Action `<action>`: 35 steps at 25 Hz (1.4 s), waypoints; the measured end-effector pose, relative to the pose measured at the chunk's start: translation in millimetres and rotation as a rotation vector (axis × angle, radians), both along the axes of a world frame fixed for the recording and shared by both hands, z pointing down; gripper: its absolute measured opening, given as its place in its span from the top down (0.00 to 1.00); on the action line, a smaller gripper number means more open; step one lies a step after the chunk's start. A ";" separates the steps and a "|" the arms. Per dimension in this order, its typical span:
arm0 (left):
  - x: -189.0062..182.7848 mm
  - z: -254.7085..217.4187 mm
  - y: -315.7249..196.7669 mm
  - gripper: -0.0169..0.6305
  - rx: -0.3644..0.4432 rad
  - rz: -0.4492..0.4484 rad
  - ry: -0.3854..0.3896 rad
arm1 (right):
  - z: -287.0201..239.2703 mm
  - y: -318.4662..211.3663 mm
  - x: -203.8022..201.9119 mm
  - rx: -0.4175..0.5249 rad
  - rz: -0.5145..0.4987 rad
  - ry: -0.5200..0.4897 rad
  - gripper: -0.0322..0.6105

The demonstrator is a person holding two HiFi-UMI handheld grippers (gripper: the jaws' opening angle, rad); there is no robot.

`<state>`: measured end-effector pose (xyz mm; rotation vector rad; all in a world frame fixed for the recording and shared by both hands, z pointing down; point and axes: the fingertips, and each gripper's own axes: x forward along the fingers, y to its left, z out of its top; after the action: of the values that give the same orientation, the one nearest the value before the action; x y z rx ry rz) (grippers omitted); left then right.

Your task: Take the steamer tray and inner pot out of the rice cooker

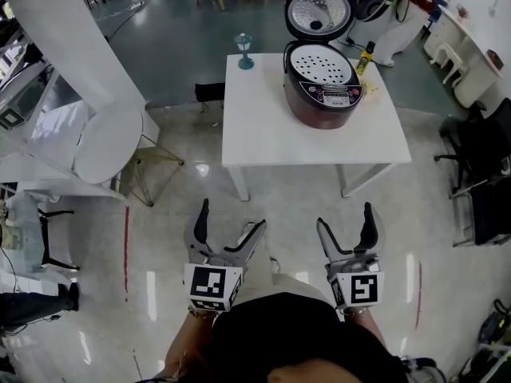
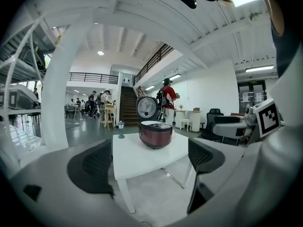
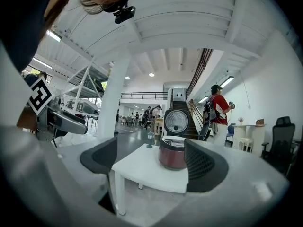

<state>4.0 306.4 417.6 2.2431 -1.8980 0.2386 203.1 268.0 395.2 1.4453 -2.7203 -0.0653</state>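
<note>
Standing wide open and empty, the jaws of left gripper [image 1: 232, 214] and right gripper [image 1: 343, 214] are pointed at the rice cooker [image 1: 323, 86], seen well ahead.

glossy maroon rice cooker [image 1: 322, 94], matt white table [image 1: 263, 130]

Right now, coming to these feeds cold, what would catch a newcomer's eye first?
The dark red rice cooker stands toward the far right of the white square table, its round lid raised and the white perforated steamer tray showing in its mouth. Low in the head view, the left gripper and right gripper both stand open and empty over the floor, short of the table.
</note>
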 end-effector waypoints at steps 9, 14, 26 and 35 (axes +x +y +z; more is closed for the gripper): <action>-22.9 -3.5 -49.0 0.23 0.016 -0.028 0.069 | 9.1 -45.4 -4.6 0.000 0.002 0.017 0.28; -38.9 -5.7 -97.9 0.23 0.040 -0.005 0.026 | 6.6 -87.7 -20.7 0.028 0.001 0.041 0.28; -61.1 -22.8 -219.0 0.23 0.045 0.095 -0.010 | -24.2 -203.1 -72.9 0.039 0.020 -0.085 0.29; -79.7 -22.9 -291.7 0.23 0.049 0.148 -0.012 | -21.1 -269.8 -85.7 0.042 0.055 -0.038 0.29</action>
<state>-75.6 14.7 394.7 2.4227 -1.7632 0.2301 117.3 -1.8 374.1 1.5474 -2.7230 -0.0945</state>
